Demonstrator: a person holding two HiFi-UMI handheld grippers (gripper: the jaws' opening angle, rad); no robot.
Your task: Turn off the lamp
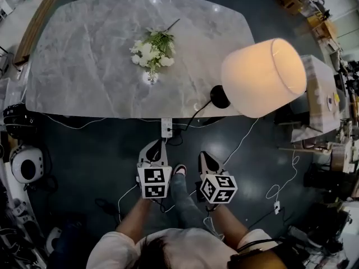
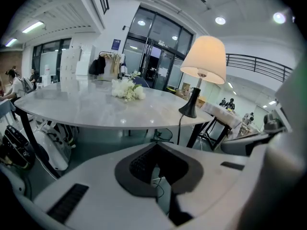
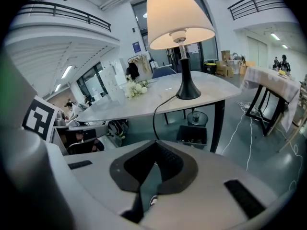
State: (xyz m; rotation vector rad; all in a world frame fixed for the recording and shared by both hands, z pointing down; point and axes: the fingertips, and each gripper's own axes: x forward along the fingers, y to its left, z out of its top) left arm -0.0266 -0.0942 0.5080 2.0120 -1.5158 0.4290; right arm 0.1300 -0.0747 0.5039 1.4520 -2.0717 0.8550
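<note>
The lamp [image 1: 263,77] is lit, with a cream shade and a black base [image 1: 220,97], and stands at the near right corner of the grey marble table [image 1: 90,66]. Its black cord [image 1: 193,116] drops over the table's near edge. Both grippers hang low in front of the person, short of that edge and apart from the lamp. My left gripper [image 1: 159,143] is shut and holds nothing. My right gripper [image 1: 203,155] is also shut and holds nothing. The left gripper view has the lamp [image 2: 204,59] at upper right beyond the gripper [image 2: 157,143]. In the right gripper view the lamp [image 3: 178,16] stands straight above the gripper [image 3: 156,142].
A bunch of white flowers [image 1: 151,52] lies mid-table. A white power strip [image 1: 166,128] hangs at the near edge, with cables trailing over the floor. A cloth-covered side table [image 1: 317,94] stands right of the lamp. Bags and helmets [image 1: 25,164] lie at left. A dark bin [image 3: 192,135] sits under the table.
</note>
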